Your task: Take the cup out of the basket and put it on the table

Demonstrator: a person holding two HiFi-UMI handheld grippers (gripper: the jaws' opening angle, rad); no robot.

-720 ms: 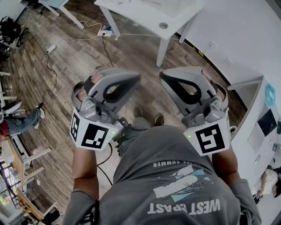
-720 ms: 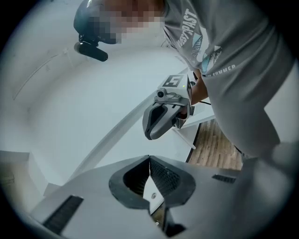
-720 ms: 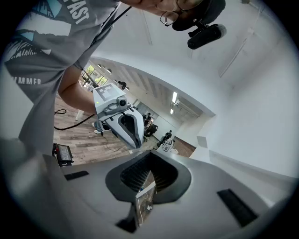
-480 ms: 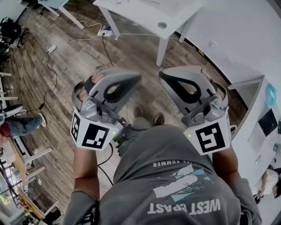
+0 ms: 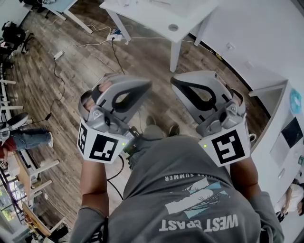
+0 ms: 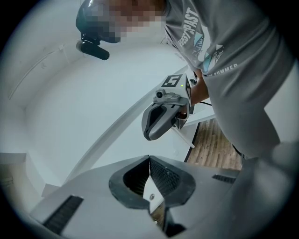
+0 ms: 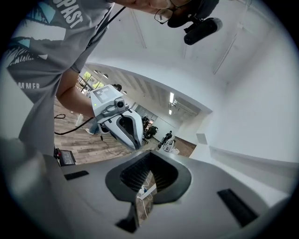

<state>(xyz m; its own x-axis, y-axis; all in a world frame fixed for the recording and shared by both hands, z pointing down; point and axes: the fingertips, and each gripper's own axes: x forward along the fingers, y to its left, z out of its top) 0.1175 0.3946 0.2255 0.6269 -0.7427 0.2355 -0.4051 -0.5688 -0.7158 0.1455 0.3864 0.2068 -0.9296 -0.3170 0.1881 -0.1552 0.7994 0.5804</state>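
Observation:
No cup and no basket appear in any view. In the head view I hold both grippers side by side in front of my chest, above the wooden floor. The left gripper [image 5: 148, 85] is shut with nothing in it, its marker cube toward me. My right gripper [image 5: 173, 81] is shut too and holds nothing. The left gripper view shows its own jaws [image 6: 149, 161] meeting, with the right gripper [image 6: 161, 119] across from them. Likewise the right gripper view shows its jaws [image 7: 150, 156] closed together, and the left gripper [image 7: 124, 126] beyond.
A white table [image 5: 156, 14] stands ahead on a slim leg [image 5: 175, 50], with cables [image 5: 114, 47] trailing over the wooden floor. A white wall [image 5: 266, 38] runs along the right. Another person's legs [image 5: 23, 137] and chairs are at the left edge.
Both grippers stay in place and stay shut. The view has shifted slightly, and the legs at the left edge have moved a little.

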